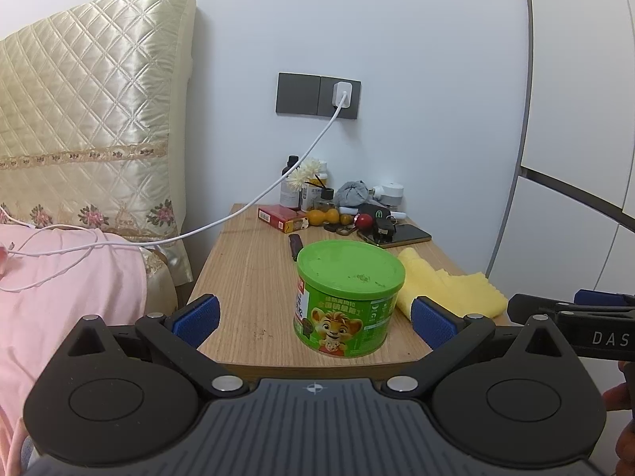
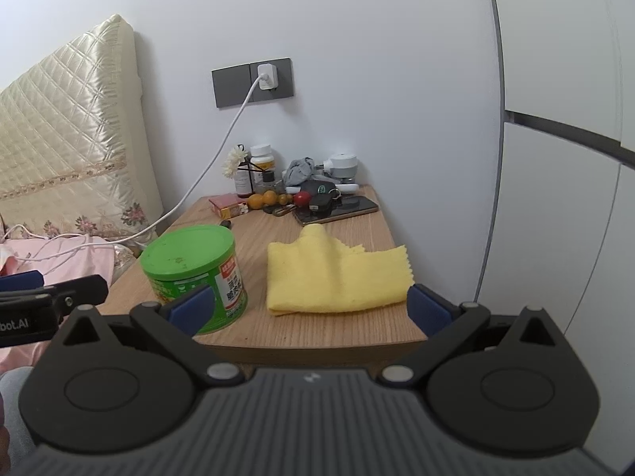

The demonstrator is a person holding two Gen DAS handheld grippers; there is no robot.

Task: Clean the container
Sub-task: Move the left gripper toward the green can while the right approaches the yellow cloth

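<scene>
- Our left gripper (image 1: pixel 315 319) is spread wide and holds nothing; it lines up on the green container (image 1: pixel 348 295), which sits between its blue pads (image 1: pixel 197 319) without touching either, so we judge this hand is meant to steady the can.
- Our right gripper (image 2: pixel 309 307) is just as wide apart and empty, aimed at the yellow cloth (image 2: pixel 337 277), which lies folded just ahead of it; we take this as the wiping hand.
- The container stands upright near the front edge of the wooden bedside table (image 1: pixel 246 277), lid (image 1: pixel 349 265) on, with small specks of dirt on top, likely the spot to clean.
- The cloth lies just beside the can on its right, within easy reach.
- Further back, a phone (image 2: pixel 337 210), keys, bottles and fruit crowd the wall side, well apart from our work.
- A white charging cable (image 1: pixel 254 206) runs from the wall socket across to the bed.
</scene>
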